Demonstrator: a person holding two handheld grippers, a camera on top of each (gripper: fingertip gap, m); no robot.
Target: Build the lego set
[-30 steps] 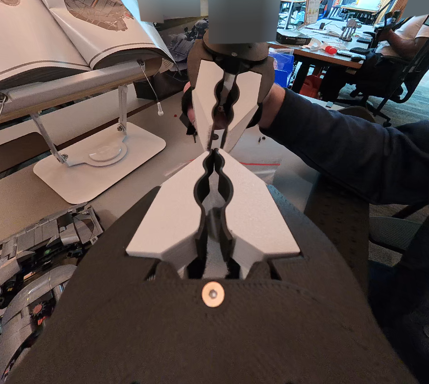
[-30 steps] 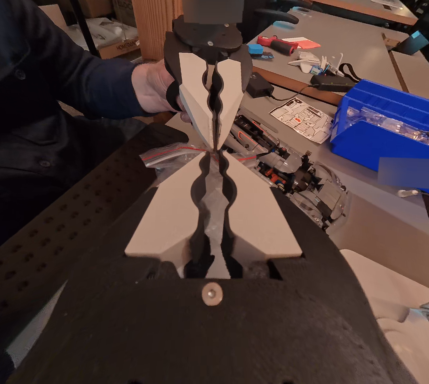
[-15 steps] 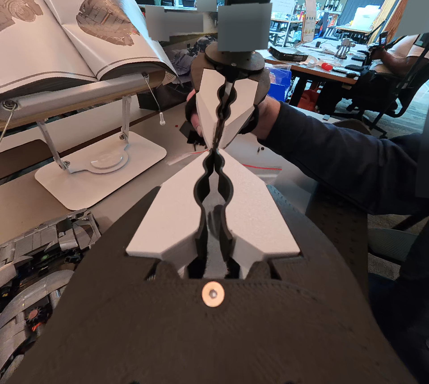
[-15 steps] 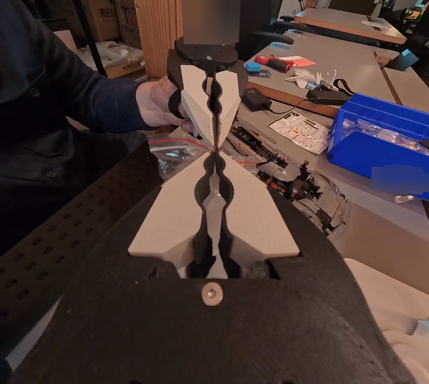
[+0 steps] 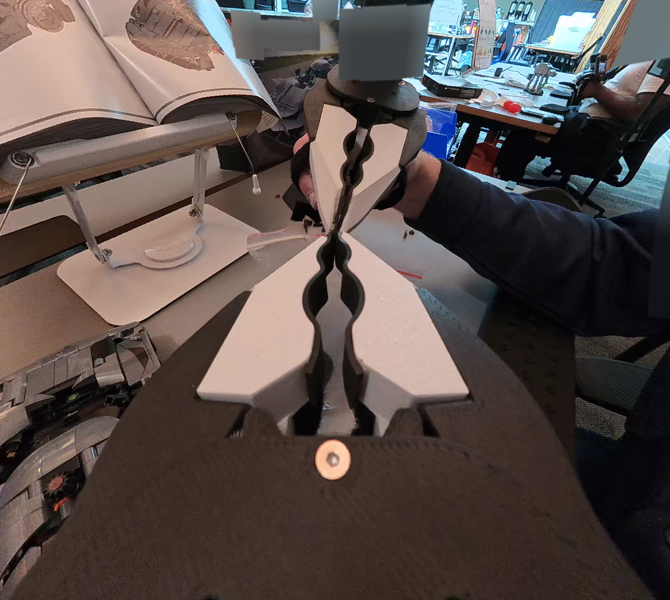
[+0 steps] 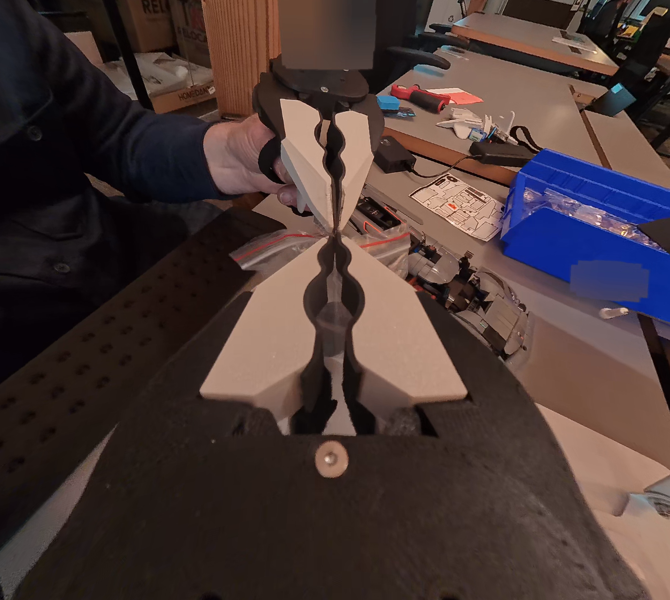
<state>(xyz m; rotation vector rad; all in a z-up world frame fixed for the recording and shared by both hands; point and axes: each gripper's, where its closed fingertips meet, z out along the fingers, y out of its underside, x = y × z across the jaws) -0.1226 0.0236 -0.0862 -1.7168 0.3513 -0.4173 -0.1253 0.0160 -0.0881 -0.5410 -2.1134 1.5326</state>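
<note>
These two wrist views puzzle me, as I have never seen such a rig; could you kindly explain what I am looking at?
There is no robot here: a person holds a hand-operated two-finger gripper in each hand, and each carries a wide-angle camera looking along its white fingers. In the left wrist view the near one is the left gripper, and the right gripper faces it. The right wrist view shows the reverse. Both are shut, tip to tip, on a clear zip bag with a red seal, as if to pull it open. On the grey table lie a partly built grey lego model, an open instruction book on a white stand, and a blue bin holding more bags.
</note>
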